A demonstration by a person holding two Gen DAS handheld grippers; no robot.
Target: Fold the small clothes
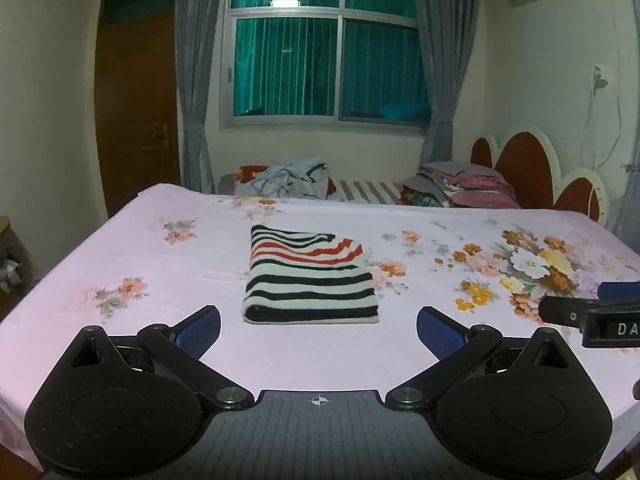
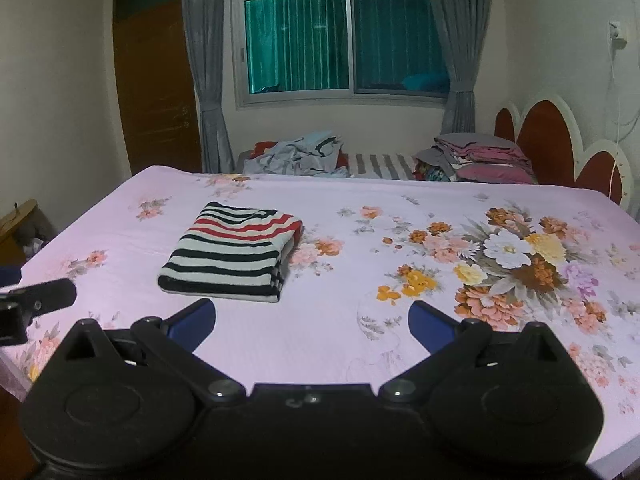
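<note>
Folded striped knit rectangle (image 1: 310, 276) on smooth floral sheet (image 1: 160, 264)

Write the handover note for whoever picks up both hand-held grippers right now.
Left hand-held gripper: open, empty, held over the near edge of the bed, pointing at the striped garment.
Right hand-held gripper: open, empty, just right of the garment.
Striped garment: folded into a neat rectangle, lying flat on the floral sheet, untouched by either gripper.
Done: this piece looks finished.
Left: a loose heap of clothes sits beyond the far edge of the bed, beside a folded stack; probably fetch the next piece from the heap.
</note>
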